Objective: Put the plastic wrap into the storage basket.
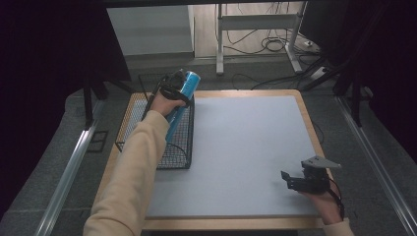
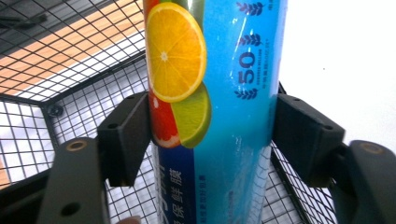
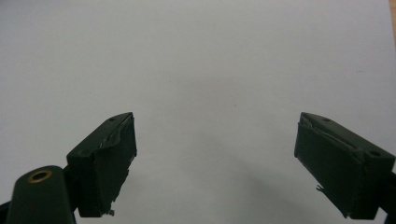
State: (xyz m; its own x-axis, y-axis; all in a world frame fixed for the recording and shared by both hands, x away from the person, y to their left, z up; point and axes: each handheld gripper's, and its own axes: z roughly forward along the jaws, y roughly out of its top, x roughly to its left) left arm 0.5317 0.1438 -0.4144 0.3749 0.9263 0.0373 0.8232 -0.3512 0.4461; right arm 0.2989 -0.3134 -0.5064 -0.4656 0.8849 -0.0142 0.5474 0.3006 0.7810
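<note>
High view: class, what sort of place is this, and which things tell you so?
Probably a lab or workshop set up for recording, not a home: a bare white work table, loose floor cables beside a metal desk frame, and dark curtains around it.

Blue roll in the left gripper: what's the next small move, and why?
Probably open the left gripper a little wider and draw it back. The blue roll stands tilted in the wire basket, its lower end already inside, with the jaws close on both sides of it. The right gripper is open over the white mat.
</note>
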